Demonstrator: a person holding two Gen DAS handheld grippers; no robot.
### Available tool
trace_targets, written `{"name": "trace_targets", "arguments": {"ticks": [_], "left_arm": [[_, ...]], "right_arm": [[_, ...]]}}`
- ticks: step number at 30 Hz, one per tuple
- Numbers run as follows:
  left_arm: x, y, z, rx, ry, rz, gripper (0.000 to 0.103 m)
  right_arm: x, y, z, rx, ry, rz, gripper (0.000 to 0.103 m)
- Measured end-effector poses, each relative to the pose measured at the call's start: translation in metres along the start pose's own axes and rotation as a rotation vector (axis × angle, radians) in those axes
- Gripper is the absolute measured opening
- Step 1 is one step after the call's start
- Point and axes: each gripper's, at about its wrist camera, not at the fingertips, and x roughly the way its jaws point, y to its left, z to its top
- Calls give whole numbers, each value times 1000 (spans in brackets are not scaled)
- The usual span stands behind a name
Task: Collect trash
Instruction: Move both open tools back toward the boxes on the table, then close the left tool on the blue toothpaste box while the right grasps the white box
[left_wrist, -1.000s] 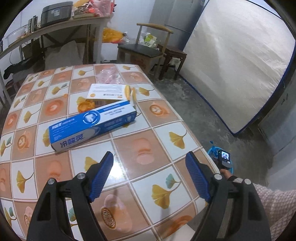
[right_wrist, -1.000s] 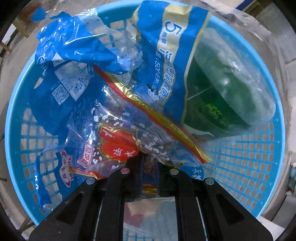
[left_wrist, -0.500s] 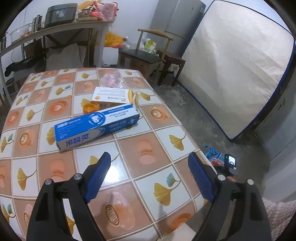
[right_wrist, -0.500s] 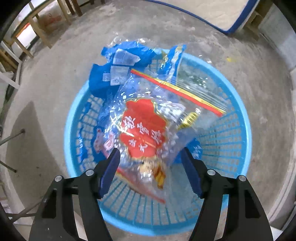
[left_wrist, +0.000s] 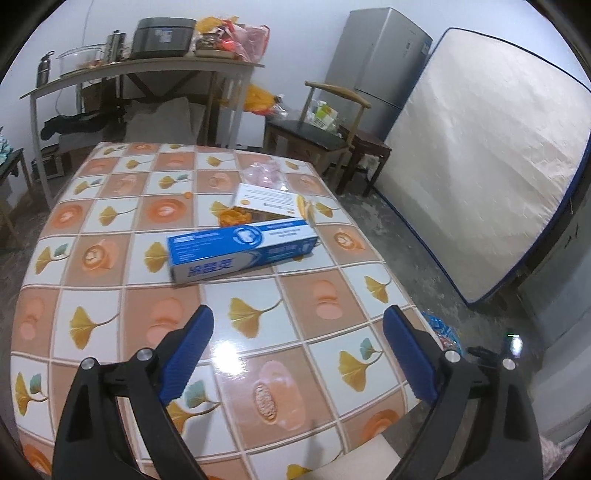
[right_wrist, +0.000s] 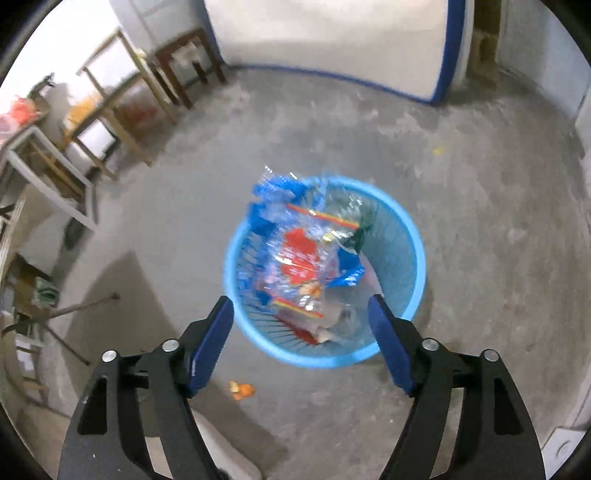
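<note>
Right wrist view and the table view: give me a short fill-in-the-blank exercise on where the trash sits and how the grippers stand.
1. The red-printed clear bag lies in the blue ____.
2. The blue toothpaste box lies on the tiled ____.
3. The right gripper holds ____.
4. Both the right gripper and the left gripper stand ____.

Missing words: basket; table; nothing; open

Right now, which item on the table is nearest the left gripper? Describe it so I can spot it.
On the tiled table, look just past the open left gripper. The blue box lies flat there, long and blue-and-white, in front of a white box and orange scraps.
</note>
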Motion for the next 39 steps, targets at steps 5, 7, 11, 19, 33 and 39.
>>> {"name": "trace_targets", "arguments": {"ticks": [5,7,11,19,33,39], "left_arm": [[-18,18,0,-21,-42,15,94],[-25,25,2,-18,-65,23,97],[-33,38,6,10,-94,52,97],[-26,62,-1,17,-42,68,97],[25,46,18,304,-20,-9,97],[64,31,42,597,0,-7,97]], "right_arm": [[-73,38,3,-60,-113,70,90],[-95,60,2,-104,-155,84,95],[-136,131,-3,-237,-254,117,95],[-173,270,-23,-558,-387,204,95],[-163,421,-24,-842,-178,644,95],[-147,481,-25,-1092,-57,736,95]]}}
